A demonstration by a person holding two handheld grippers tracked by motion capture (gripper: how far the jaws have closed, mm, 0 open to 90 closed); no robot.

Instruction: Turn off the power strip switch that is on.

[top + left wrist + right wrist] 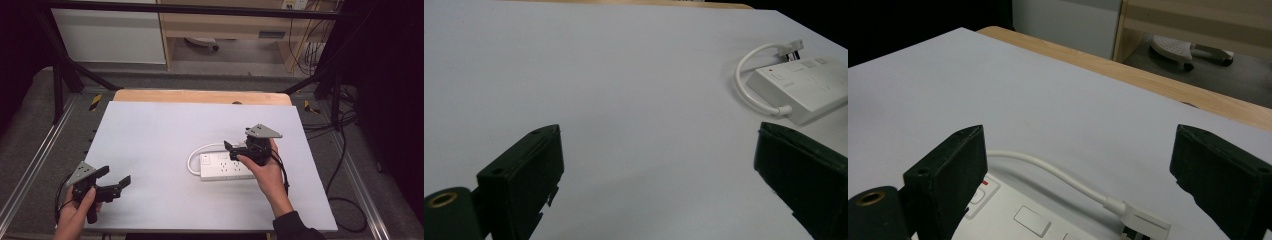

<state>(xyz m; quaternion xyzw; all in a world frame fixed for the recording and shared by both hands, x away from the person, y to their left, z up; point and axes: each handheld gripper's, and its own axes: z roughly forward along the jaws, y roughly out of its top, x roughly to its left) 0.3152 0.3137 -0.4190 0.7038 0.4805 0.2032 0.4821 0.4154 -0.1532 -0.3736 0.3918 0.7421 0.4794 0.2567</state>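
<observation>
While 2 grippers gape, 1 power strip (225,166) lies.

We note a flat white plastic power strip (223,166) lying face up on the pale grey tabletop, right of centre, its long side running roughly left to right in the high view. Sockets and a small switch with a red mark (982,183) sit on its top face. Its thin white cable (196,154) leaves the strip's left end, loops round in a tight curve and runs back along the far side, ending in a flat white plug (1143,223) lying beside the strip.
</observation>
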